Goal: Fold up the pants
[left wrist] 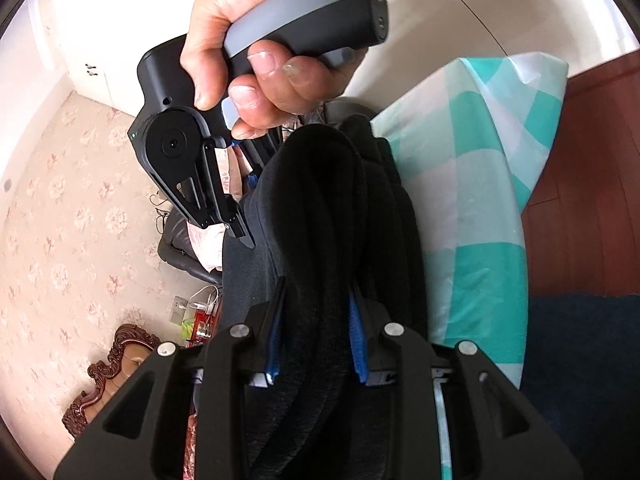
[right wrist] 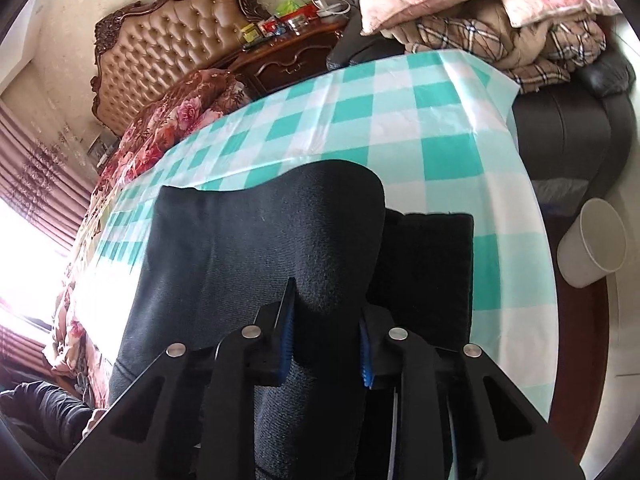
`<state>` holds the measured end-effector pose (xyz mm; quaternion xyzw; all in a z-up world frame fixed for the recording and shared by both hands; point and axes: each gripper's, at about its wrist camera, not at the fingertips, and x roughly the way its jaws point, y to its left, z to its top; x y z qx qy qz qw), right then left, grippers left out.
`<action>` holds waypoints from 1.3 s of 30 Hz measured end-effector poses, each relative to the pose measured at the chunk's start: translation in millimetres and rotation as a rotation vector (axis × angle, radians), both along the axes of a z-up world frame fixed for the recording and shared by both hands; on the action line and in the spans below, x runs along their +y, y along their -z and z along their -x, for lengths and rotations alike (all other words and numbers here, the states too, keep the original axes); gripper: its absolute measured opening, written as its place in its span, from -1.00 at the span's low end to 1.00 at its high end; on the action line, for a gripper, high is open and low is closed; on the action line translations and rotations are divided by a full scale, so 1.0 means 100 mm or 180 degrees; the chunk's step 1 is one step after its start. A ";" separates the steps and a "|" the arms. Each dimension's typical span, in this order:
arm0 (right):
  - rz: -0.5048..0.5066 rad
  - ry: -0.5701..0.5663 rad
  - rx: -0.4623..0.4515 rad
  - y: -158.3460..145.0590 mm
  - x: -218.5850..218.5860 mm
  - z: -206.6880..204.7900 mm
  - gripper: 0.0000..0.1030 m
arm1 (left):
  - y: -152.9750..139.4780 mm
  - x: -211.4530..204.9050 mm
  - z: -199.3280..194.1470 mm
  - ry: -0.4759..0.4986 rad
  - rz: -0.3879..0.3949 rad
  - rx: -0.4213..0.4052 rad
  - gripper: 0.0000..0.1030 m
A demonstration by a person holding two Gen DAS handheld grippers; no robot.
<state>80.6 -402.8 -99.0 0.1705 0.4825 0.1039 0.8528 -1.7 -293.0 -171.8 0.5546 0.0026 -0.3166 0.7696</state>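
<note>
Both my left hand-held gripper [left wrist: 316,320] and right hand-held gripper [right wrist: 326,326] pinch the pants [right wrist: 256,236], whose length drapes ahead toward the desk's [right wrist: 400,120] far edge.

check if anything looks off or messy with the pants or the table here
Nothing stands out. Both the left gripper and the right gripper are shut on the black pants, which hang bunched above the checked tablecloth; nothing looks spilled or damaged.

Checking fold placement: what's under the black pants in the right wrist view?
The black pants lie on a teal-and-white checked tablecloth, visible around them. The right tongs grip a raised fold. The cloth directly beneath is covered.
</note>
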 end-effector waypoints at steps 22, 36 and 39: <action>0.0885 -0.0039 -0.0377 -0.39 0.39 0.12 -0.49 | -0.08 0.02 0.03 -0.0023 0.0129 0.0000 -0.46; 0.0969 -0.0020 -0.0494 -0.56 0.32 0.16 -0.49 | -0.22 -0.04 0.09 0.0047 0.0163 0.0010 -0.46; 0.0954 -0.0028 -0.0477 -0.56 0.29 0.16 -0.49 | -0.25 -0.06 0.08 0.0071 0.0158 0.0025 -0.46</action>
